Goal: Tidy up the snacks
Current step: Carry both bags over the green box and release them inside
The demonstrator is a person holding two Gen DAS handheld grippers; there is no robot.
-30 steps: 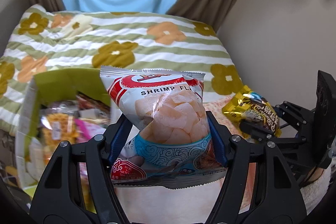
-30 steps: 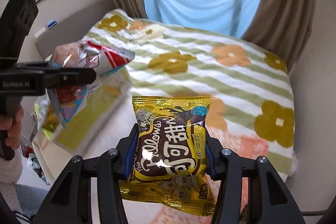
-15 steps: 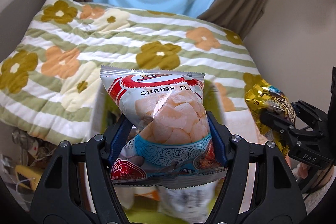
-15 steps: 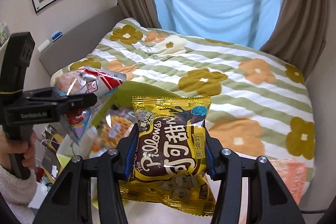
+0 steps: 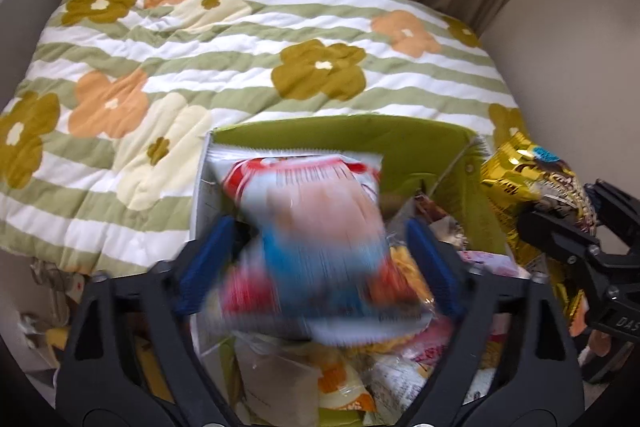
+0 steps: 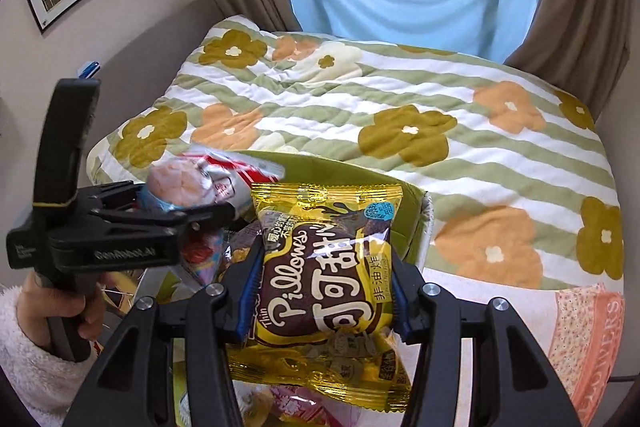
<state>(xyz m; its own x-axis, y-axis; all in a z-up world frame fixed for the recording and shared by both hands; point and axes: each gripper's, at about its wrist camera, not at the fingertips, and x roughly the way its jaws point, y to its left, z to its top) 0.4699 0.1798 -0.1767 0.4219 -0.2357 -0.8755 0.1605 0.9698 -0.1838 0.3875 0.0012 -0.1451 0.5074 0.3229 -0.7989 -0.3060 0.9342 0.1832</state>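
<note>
My left gripper (image 5: 316,259) stands open over a green box (image 5: 360,135) full of snack packets. The shrimp flakes bag (image 5: 308,239) is blurred between the spread blue pads (image 5: 204,267), apart from both and dropping toward the box. In the right wrist view the bag (image 6: 200,183) shows at the left gripper's tip (image 6: 216,215). My right gripper (image 6: 324,291) is shut on a yellow Pillows cocoa packet (image 6: 324,283) and holds it over the box's right side. That packet also shows in the left wrist view (image 5: 536,183).
The box (image 6: 360,183) holds several snack packets (image 5: 360,379) and stands at the foot of a bed with a green-striped flowered quilt (image 5: 240,47). A pink-patterned cloth (image 6: 592,339) lies at the right. Curtains and a blue sheet hang behind. Clutter lies on the floor at the left (image 5: 44,323).
My left gripper has opened and let go of the shrimp flakes bag, which is falling toward the box. Both grippers have moved over the green box.
</note>
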